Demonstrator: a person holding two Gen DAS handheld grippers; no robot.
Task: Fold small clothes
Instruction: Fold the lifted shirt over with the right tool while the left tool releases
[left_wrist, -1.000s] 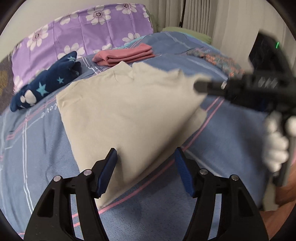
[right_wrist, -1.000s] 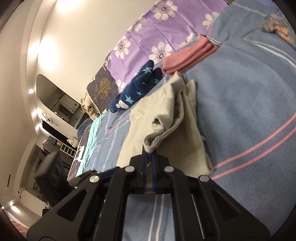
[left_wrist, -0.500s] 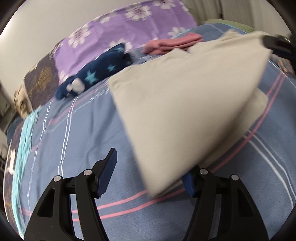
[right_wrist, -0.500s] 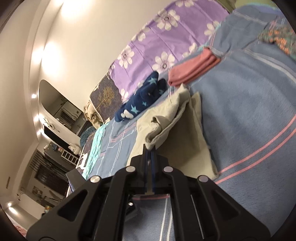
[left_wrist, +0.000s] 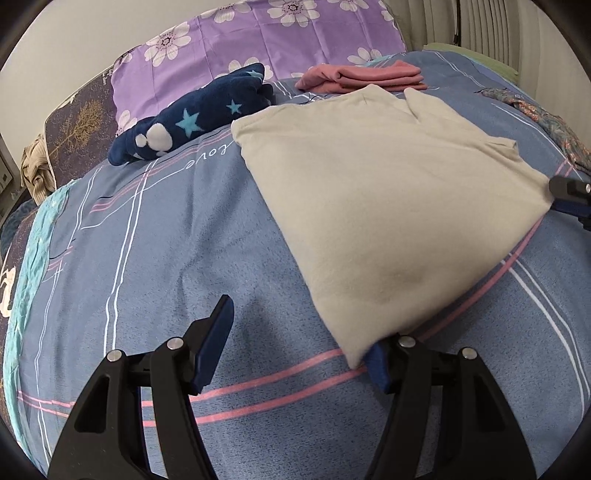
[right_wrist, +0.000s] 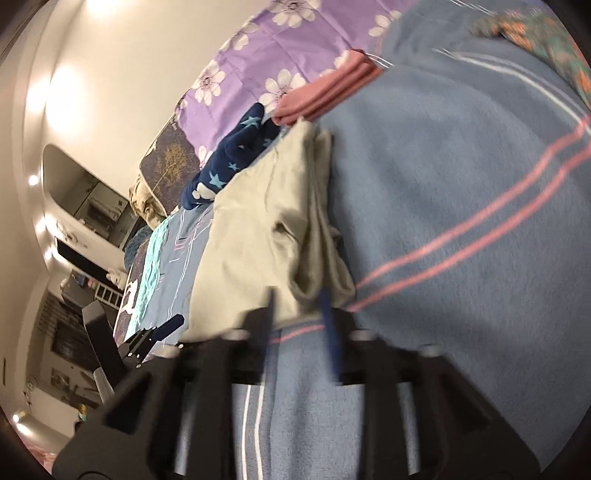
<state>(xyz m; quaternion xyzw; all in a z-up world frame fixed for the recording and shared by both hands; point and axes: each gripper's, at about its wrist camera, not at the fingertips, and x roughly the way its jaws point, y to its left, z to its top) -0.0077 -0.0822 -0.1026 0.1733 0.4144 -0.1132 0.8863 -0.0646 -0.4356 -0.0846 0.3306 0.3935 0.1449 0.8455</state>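
A beige garment (left_wrist: 388, 192) lies folded flat on the blue striped bed cover (left_wrist: 166, 240). It also shows in the right wrist view (right_wrist: 258, 229). My left gripper (left_wrist: 299, 332) is open at the garment's near corner, and that corner overlaps its right finger. My right gripper (right_wrist: 299, 317) is open at the garment's folded edge, jaws apart and blurred. Its tip shows at the right edge of the left wrist view (left_wrist: 570, 195), beside the garment's right corner.
A folded pink garment (left_wrist: 364, 75), a navy star-patterned plush item (left_wrist: 195, 118) and a purple flowered pillow (left_wrist: 258, 40) lie at the bed's head. A patterned cloth (left_wrist: 543, 114) lies at the far right. A room with shelves lies beyond the bed's left side (right_wrist: 74, 240).
The right gripper lowered the lifted edge onto the bed and opened, letting go of the garment. The garment now lies flat. The left wrist view shifted left.
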